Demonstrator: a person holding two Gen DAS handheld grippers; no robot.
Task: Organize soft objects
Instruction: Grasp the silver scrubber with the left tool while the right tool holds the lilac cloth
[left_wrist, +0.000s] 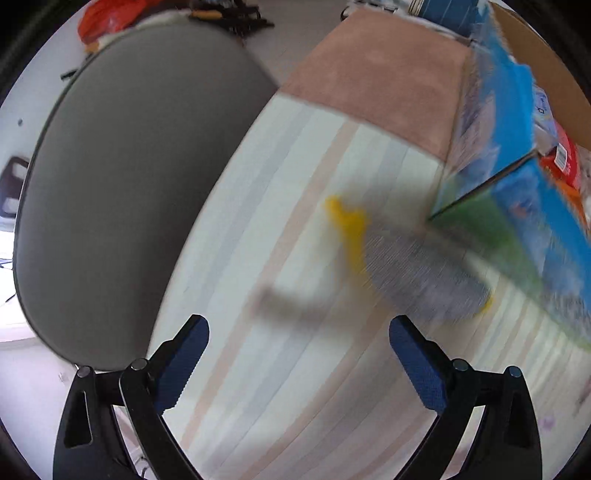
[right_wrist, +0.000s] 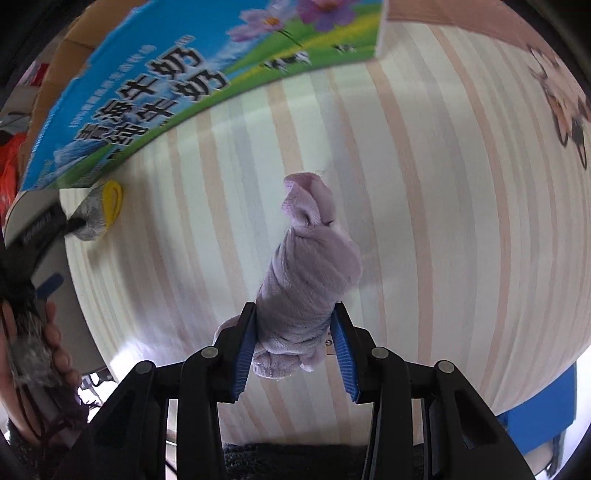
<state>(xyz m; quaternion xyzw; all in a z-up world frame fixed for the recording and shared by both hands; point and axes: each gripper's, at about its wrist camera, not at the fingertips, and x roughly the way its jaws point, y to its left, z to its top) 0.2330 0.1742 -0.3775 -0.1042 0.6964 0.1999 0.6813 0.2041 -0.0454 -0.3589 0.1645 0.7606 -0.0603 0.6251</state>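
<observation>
My right gripper is shut on a rolled lilac sock and holds it over the striped cloth. A grey and yellow sock lies on the cloth beside the blue and green milk carton box, blurred in the left wrist view. It also shows in the right wrist view at the left, below the box. My left gripper is open and empty, a short way in front of that sock.
A grey round chair seat lies left of the striped cloth. A brown cloth part lies at the far end. Red packets show inside the box. An orange bag lies on the floor beyond.
</observation>
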